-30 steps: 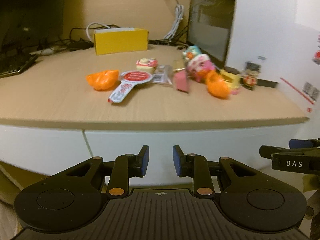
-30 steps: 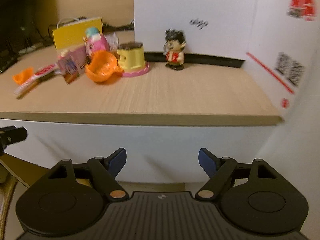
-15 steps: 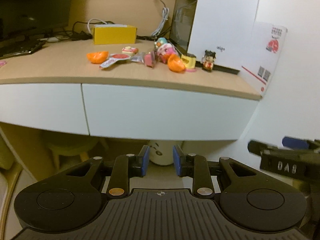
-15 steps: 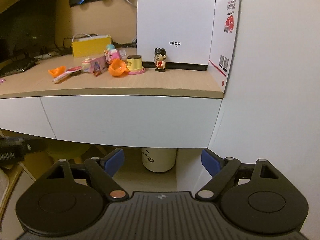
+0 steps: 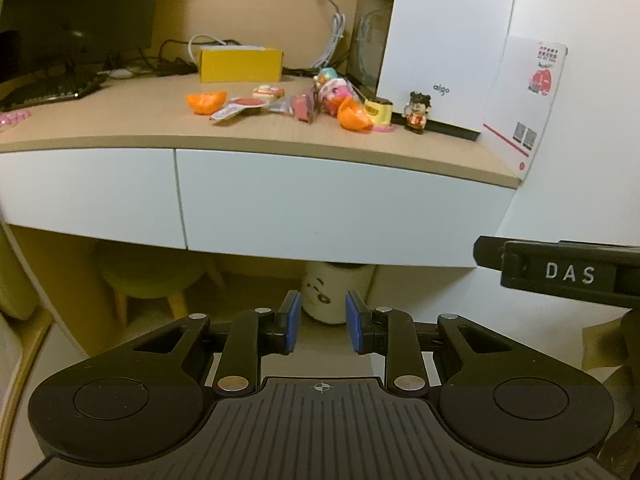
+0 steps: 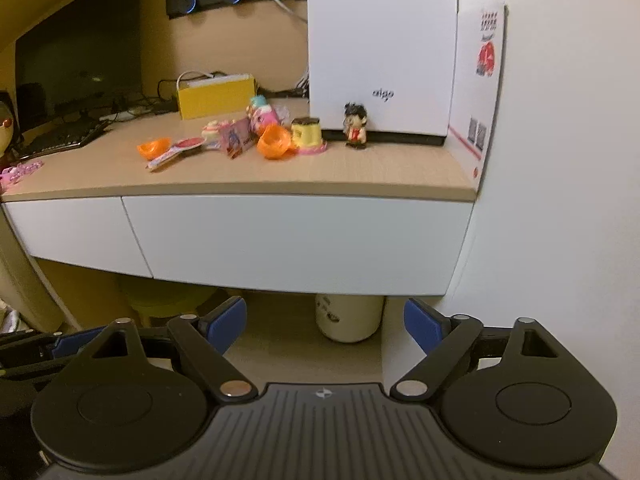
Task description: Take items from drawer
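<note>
The white drawer front (image 5: 320, 208) under the wooden desk top is shut; the right wrist view shows the drawer front (image 6: 296, 240) too. Small toys lie on the desk: an orange half-shell (image 5: 354, 116), a second orange piece (image 5: 206, 102), a pink toy (image 5: 334, 90), a yellow cup toy (image 5: 378, 114) and a little figurine (image 5: 418, 114). My left gripper (image 5: 320, 328) hangs below and in front of the drawer, its blue pads a narrow gap apart and holding nothing. My right gripper (image 6: 324, 320) is wide open and empty, also low in front of the drawer.
A yellow box (image 5: 240, 64), a keyboard (image 5: 48, 88) and cables sit at the back of the desk. A white case (image 6: 384, 48) stands at the right, by the wall. Under the desk are a green stool (image 5: 152, 276) and a white canister (image 6: 348, 316).
Both grippers have drawn back and down from the desk top. The whole drawer front and the space under the desk have come into view. Finger openings are unchanged.
</note>
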`<state>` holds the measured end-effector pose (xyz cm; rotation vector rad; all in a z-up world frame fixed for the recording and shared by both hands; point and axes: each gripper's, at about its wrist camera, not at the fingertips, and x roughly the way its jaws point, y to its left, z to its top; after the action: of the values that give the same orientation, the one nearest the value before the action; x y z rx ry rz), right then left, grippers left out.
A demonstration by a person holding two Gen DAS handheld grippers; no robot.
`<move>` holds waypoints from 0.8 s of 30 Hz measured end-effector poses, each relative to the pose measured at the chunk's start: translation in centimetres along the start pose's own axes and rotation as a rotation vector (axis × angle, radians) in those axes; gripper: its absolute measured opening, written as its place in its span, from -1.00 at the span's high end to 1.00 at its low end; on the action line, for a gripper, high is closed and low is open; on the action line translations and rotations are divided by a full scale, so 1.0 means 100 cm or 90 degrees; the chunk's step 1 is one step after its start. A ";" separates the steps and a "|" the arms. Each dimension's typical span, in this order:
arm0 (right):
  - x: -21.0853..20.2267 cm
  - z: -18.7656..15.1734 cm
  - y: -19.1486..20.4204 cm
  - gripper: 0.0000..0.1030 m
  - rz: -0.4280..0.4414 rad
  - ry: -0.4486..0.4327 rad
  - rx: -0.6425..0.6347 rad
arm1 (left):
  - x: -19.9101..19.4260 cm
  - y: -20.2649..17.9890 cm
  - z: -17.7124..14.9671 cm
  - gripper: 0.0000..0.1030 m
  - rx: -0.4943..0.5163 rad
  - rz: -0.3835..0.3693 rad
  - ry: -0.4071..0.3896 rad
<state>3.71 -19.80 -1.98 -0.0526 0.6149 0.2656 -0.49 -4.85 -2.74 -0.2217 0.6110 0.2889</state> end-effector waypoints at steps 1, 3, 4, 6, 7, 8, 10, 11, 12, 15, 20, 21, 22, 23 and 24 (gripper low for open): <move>0.001 0.000 -0.002 -0.72 0.000 -0.001 0.007 | 0.001 0.000 0.000 0.46 0.002 0.001 0.000; 0.005 -0.003 -0.005 -0.73 -0.004 0.008 0.012 | 0.004 -0.002 0.002 0.46 0.008 -0.002 0.005; 0.008 -0.007 -0.006 -0.73 -0.010 0.017 0.010 | 0.005 -0.004 0.002 0.46 0.012 -0.007 0.005; 0.011 -0.012 -0.008 -0.73 -0.015 0.028 0.015 | 0.006 -0.006 0.003 0.47 0.015 -0.011 0.008; 0.012 -0.014 -0.008 -0.73 -0.014 0.032 0.017 | 0.008 -0.007 0.005 0.47 0.017 -0.014 0.011; 0.012 -0.015 -0.008 -0.73 -0.014 0.034 0.017 | 0.009 -0.009 0.006 0.47 0.020 -0.019 0.012; 0.013 -0.017 -0.008 -0.73 -0.016 0.033 0.014 | 0.009 -0.011 0.008 0.48 0.022 -0.027 0.010; 0.013 -0.017 -0.007 -0.73 -0.015 0.032 0.014 | 0.009 -0.012 0.010 0.48 0.022 -0.031 0.007; 0.013 -0.017 -0.007 -0.73 -0.013 0.034 0.012 | 0.009 -0.013 0.010 0.48 0.022 -0.034 0.006; 0.014 -0.018 -0.006 -0.73 -0.015 0.035 0.010 | 0.008 -0.016 0.013 0.48 0.027 -0.039 0.003; 0.013 -0.016 -0.007 -0.73 -0.009 0.033 0.023 | 0.008 -0.016 0.014 0.49 0.040 -0.035 0.004; 0.013 -0.017 -0.007 -0.73 -0.008 0.034 0.024 | 0.008 -0.015 0.014 0.49 0.039 -0.033 0.005; 0.013 -0.017 -0.006 -0.73 -0.007 0.036 0.023 | 0.007 -0.015 0.014 0.49 0.039 -0.031 0.005; 0.013 -0.018 -0.005 -0.73 -0.007 0.037 0.022 | 0.007 -0.014 0.015 0.49 0.040 -0.028 0.005; 0.014 -0.018 -0.004 -0.73 -0.007 0.038 0.021 | 0.006 -0.013 0.015 0.50 0.041 -0.026 0.005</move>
<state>3.84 -20.11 -4.28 -0.0325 0.6775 0.2440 1.23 -5.55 -1.77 -0.1729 0.6220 0.2293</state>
